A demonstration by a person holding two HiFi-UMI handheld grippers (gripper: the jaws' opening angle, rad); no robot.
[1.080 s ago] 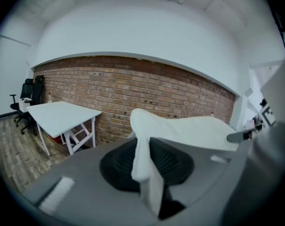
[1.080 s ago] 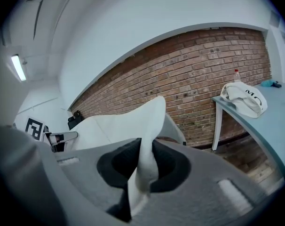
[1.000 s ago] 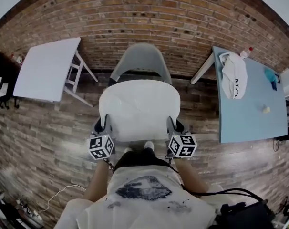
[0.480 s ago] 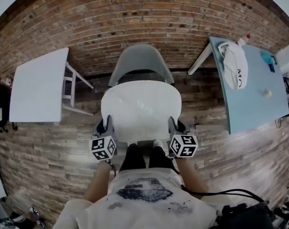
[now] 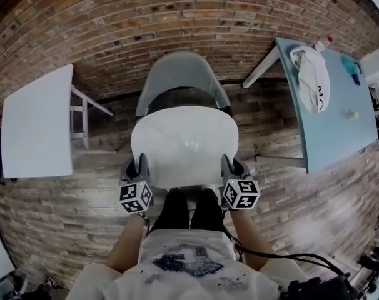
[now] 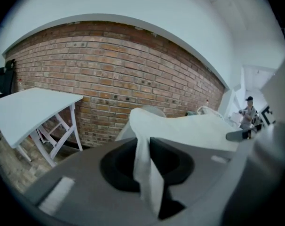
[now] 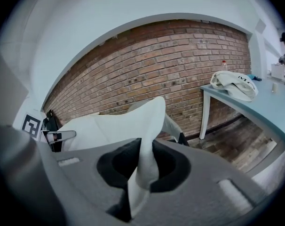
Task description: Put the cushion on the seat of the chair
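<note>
A white cushion (image 5: 184, 144) hangs flat between my two grippers, just in front of and above a pale grey chair (image 5: 182, 75) that stands against the brick wall. My left gripper (image 5: 138, 167) is shut on the cushion's near left corner, and its own view shows the fabric (image 6: 145, 166) pinched between the jaws. At the near right corner my right gripper (image 5: 230, 166) is shut on the cushion (image 7: 145, 159) too. The cushion covers most of the chair seat (image 5: 183, 97); only a dark strip of it shows.
A white folding table (image 5: 36, 120) stands at the left. At the right is a light blue table (image 5: 336, 117) with a white bag (image 5: 314, 77) and small items on it. Wood floor (image 5: 52, 217) lies all around; my legs are below the cushion.
Both grippers have carried the cushion forward and down toward the chair. The chair's dark seat now shows beyond the cushion's far edge.
</note>
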